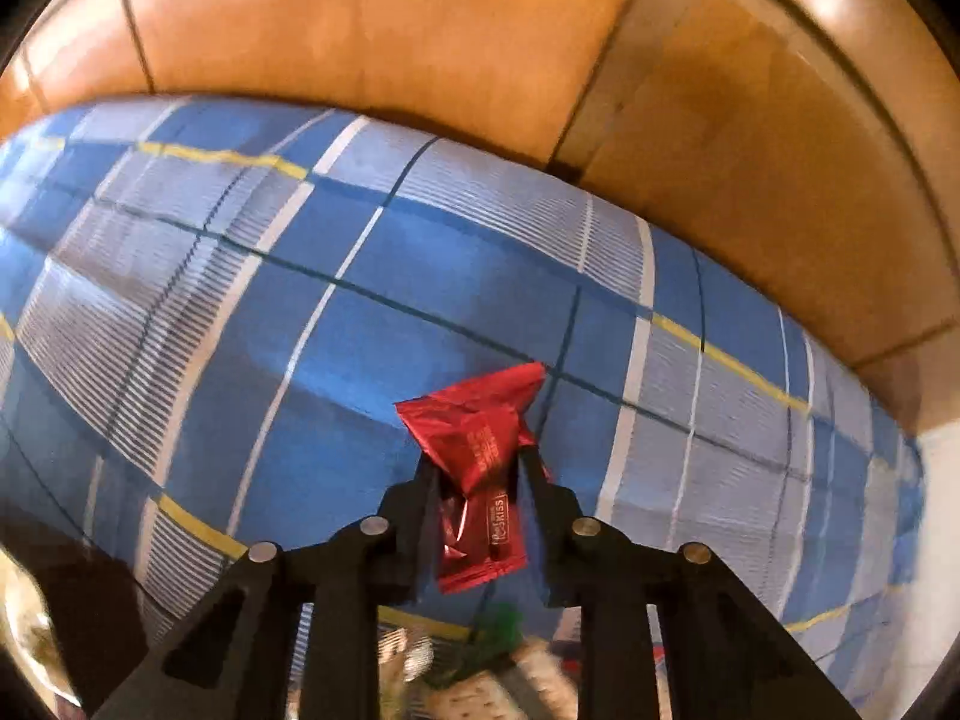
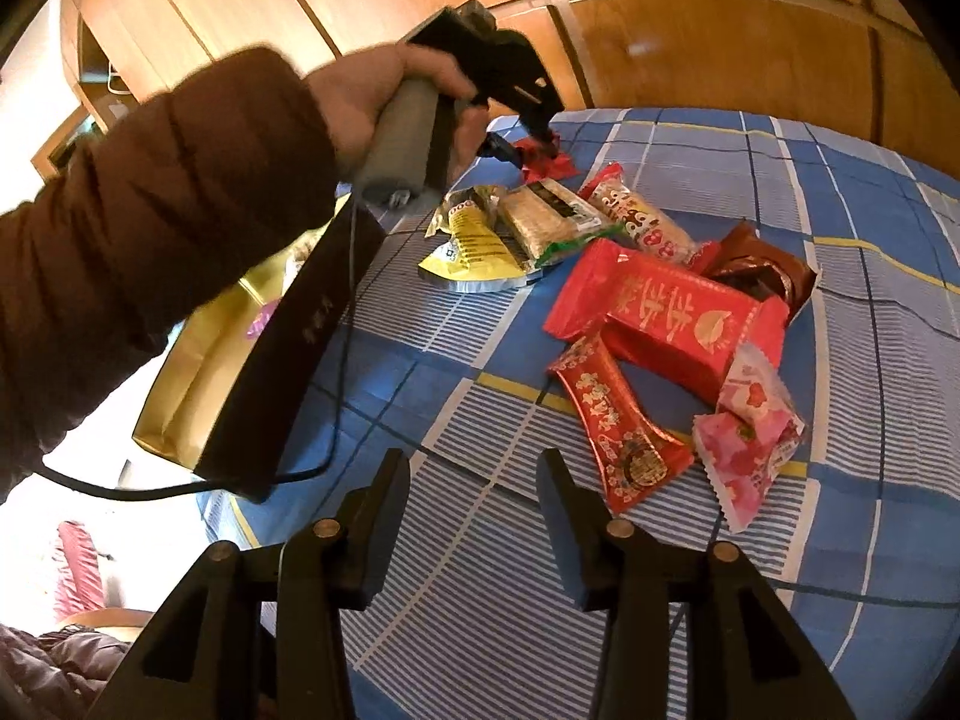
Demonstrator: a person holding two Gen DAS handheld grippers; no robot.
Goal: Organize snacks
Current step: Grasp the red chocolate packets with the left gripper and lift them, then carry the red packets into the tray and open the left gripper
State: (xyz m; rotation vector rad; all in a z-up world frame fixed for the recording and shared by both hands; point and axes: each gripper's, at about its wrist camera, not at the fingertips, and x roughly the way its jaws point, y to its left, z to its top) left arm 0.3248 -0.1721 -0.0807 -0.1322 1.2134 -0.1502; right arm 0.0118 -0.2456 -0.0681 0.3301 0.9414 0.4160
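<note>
Now my left gripper (image 1: 474, 462) is clamped on a crinkled red foil snack packet (image 1: 480, 468).

My right gripper (image 2: 474, 468) has fingers apart; loose wrapped snacks (image 2: 636, 300) lie at its one o'clock on the blue plaid cloth (image 2: 456, 600).

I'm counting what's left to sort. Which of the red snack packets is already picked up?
The small shiny red foil packet, pinched in the left gripper above the blue plaid cloth. The large red packet and the others lie loose on the cloth.
</note>
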